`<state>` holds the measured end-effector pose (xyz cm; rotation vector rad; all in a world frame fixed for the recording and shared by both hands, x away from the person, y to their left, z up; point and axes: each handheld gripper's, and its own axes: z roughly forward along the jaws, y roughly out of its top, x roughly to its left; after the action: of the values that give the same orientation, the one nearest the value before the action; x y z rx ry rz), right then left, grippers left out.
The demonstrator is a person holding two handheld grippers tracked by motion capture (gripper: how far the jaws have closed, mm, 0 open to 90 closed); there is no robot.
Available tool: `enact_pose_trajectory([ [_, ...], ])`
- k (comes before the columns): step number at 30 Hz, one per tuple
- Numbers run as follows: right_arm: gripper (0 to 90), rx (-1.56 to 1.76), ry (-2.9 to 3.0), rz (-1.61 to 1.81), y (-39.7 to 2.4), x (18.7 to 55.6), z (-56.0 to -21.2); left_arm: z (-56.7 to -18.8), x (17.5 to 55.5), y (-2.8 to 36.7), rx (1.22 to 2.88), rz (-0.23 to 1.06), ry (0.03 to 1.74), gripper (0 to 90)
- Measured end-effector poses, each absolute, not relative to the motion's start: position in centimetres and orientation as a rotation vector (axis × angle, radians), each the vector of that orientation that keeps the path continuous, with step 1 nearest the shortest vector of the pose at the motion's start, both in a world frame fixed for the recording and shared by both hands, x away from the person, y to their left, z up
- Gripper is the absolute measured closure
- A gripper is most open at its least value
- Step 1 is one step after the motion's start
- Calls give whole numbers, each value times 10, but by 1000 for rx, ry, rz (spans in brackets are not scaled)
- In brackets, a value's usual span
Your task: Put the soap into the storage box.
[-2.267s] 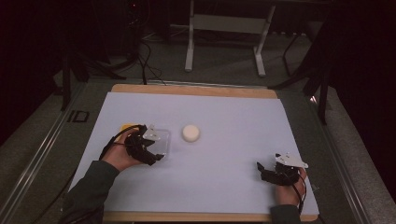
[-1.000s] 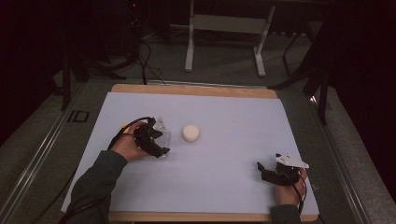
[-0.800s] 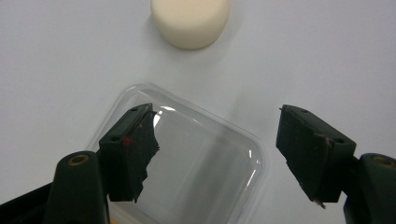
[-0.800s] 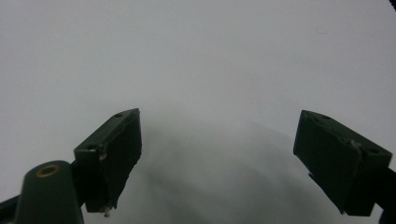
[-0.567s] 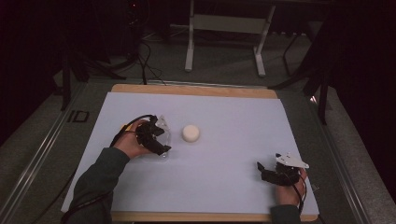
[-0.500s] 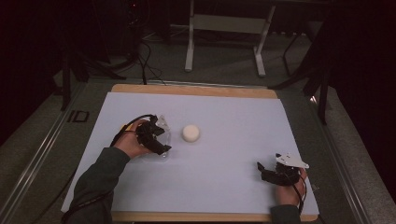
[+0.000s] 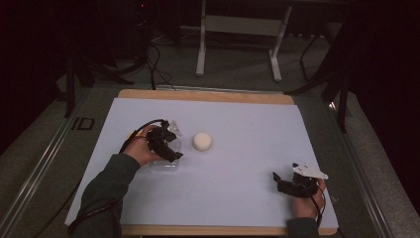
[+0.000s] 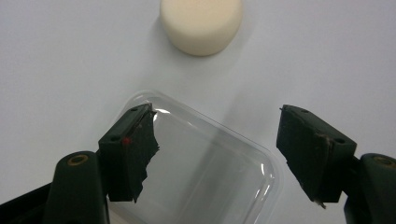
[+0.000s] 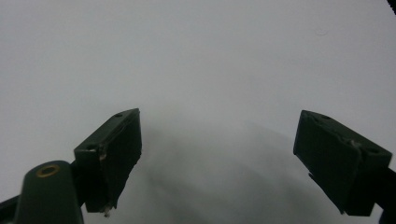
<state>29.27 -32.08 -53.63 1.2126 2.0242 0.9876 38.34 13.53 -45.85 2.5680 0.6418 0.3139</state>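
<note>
The clear plastic container (image 7: 165, 162) now lies on the white sheet (image 7: 237, 148) left of centre, under the left gripper (image 7: 172, 146), where a couple of seconds ago the gripper was at the sheet's left edge with the container at its jaws. Over the last half second the hand has barely shifted. In the left gripper view the clear plastic container (image 8: 205, 172) sits between and below the parted jaws: the left jaw overlaps its rounded rim, the right jaw stands just off its right corner. Whether either pad actually touches the plastic is hard to judge, since the walls are transparent. The jaws are spread wide and pinch nothing.

The cream round block (image 7: 202, 141), a low puck shape, rests just right of the container and apart from it; from the left gripper (image 8: 215, 149) the cream round block (image 8: 201, 23) lies ahead of the jaw tips.

The left hand (image 7: 141, 148) wraps the gripper from the near left, forearm sleeved in dark green, cable looping over the wrist.

The right gripper (image 7: 283, 181) rests at the near right of the sheet, unchanged, well apart from both things. In its own view the right gripper (image 9: 217, 154) has its jaws spread over bare sheet.
</note>
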Motion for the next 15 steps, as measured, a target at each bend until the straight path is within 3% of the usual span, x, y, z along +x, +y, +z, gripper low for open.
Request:
enact_pose_trajectory([
  [15,152,1208,2024,989,-321,293,-536,-457,393,129,2577,304,648,284],
])
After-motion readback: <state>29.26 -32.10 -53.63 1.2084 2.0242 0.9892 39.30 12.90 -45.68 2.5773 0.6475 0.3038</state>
